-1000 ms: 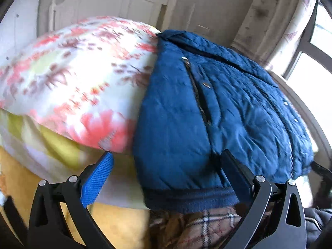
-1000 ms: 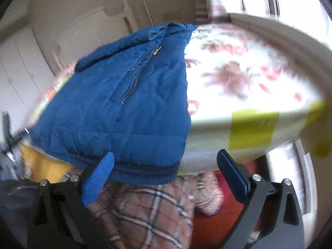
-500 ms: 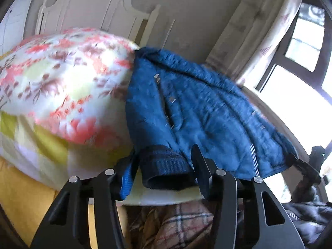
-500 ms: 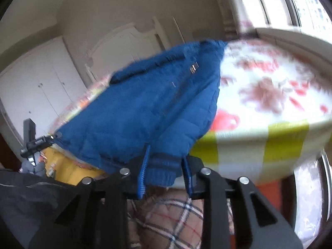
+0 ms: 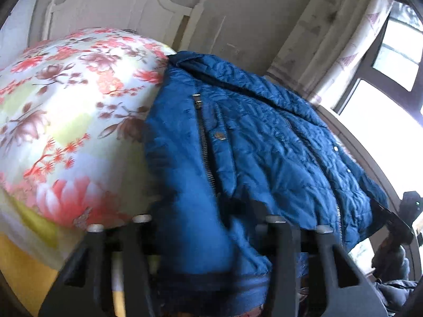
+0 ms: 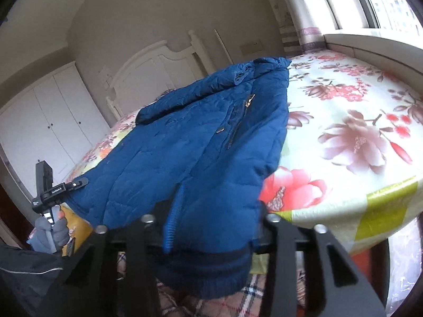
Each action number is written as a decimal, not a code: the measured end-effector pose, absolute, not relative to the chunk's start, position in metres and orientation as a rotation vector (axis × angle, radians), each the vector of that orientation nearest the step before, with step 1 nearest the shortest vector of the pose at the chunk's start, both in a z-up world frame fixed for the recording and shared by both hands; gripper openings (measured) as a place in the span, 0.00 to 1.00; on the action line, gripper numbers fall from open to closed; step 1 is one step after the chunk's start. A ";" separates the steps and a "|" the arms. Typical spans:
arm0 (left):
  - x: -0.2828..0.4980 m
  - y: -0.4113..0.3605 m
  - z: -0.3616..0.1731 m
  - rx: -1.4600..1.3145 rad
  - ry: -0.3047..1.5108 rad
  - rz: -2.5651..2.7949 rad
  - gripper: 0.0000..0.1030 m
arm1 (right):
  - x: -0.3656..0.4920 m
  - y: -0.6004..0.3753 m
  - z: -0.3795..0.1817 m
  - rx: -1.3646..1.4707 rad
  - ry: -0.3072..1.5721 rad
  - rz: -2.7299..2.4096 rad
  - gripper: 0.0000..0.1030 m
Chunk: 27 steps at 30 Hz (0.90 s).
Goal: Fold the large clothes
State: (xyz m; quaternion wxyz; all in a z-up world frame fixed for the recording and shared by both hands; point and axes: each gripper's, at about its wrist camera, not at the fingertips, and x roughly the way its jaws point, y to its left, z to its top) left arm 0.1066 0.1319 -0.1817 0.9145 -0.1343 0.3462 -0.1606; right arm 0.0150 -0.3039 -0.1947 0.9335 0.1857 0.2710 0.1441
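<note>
We had the blue jacket (image 5: 264, 145) lying flat on the floral bed (image 6: 357, 111), unfolded. Our left gripper (image 5: 208, 240) was closing its fingers on one hem corner, our right gripper (image 6: 208, 237) pinched the other; every fold remained.

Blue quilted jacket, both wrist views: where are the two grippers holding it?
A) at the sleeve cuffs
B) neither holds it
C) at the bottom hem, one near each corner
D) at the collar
C. The left gripper and the right gripper each pinch the dark ribbed hem of the blue quilted jacket at the near edge of the bed; the collar lies far off, toward the headboard.
</note>
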 end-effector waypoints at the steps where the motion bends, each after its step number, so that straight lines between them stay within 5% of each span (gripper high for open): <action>1: 0.103 0.137 -0.181 -0.296 0.711 -0.340 0.23 | 0.013 -0.303 -0.194 0.368 0.559 0.287 0.25; 5: 0.084 0.157 -0.175 -0.399 0.723 -0.395 0.17 | -0.004 -0.303 -0.191 0.366 0.569 0.268 0.15; 15: 0.005 0.205 -0.100 -0.690 0.534 -0.673 0.17 | -0.112 -0.300 -0.119 0.413 0.467 0.461 0.15; 20: 0.094 0.200 -0.063 -0.790 0.540 -0.624 0.18 | -0.070 -0.295 -0.050 0.431 0.398 0.471 0.17; 27: 0.281 0.155 -0.060 -0.805 0.700 -0.436 0.21 | 0.132 -0.321 -0.013 0.578 0.488 0.319 0.22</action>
